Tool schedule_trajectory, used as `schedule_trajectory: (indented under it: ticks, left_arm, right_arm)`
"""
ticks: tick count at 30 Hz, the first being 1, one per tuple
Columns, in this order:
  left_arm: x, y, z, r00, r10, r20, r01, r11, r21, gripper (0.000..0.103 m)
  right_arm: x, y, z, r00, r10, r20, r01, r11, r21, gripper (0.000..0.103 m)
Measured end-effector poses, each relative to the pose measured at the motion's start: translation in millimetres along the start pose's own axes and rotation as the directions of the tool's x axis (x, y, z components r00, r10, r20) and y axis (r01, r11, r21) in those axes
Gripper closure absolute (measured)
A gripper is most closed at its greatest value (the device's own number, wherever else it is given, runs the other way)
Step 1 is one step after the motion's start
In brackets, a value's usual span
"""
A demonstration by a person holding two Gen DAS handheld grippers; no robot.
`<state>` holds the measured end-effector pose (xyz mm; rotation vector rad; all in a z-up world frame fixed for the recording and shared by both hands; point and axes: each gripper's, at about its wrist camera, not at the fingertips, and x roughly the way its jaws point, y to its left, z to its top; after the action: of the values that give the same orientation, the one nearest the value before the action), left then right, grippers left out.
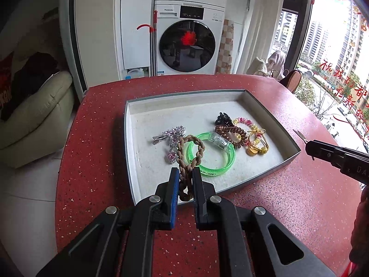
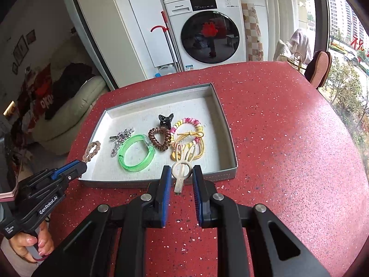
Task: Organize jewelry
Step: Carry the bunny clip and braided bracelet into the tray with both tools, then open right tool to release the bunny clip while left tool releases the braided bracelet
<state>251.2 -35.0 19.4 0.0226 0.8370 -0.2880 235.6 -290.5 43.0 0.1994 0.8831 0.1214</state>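
Left gripper (image 1: 185, 180) clamps braided band (image 1: 188, 159)

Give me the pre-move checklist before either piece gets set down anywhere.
1. left gripper shut on the braided hair tie: ok.
2. right gripper shut on the bunny hair clip: ok.
3. Braided tie free of the green bangle: cannot tell, they overlap in the left view.
4. Tray flat on the red table: ok.
5. Free floor in the tray's far half: ok.
6. The two grippers apart from each other: ok.
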Motion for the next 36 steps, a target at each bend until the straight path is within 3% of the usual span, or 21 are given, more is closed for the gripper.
schedule_trajectory:
  ticks: [9, 22, 36]
  left_arm:
    - [18, 14, 7, 0.999, 0.015, -0.029, -0.015, 1.0, -0.008, 0.074]
    - [64, 9, 6, 0.989, 0.004, -0.147, -0.003, 1.0, 0.009, 0.074]
    - [82, 0, 16, 0.988, 0.083, -0.129, -0.076, 0.996, 0.052, 0.074]
  right_arm:
    - [23, 1, 21, 1.0, 0.0, -0.018, -0.001, 1.0, -0.016, 0.083]
    - [69, -2, 27, 0.994, -0.001, -0.108, -0.002, 1.0, -0.028, 0.083]
    - [101, -11, 42, 0.992, -0.032, -0.125, 0.031, 0.999, -0.012, 0.083]
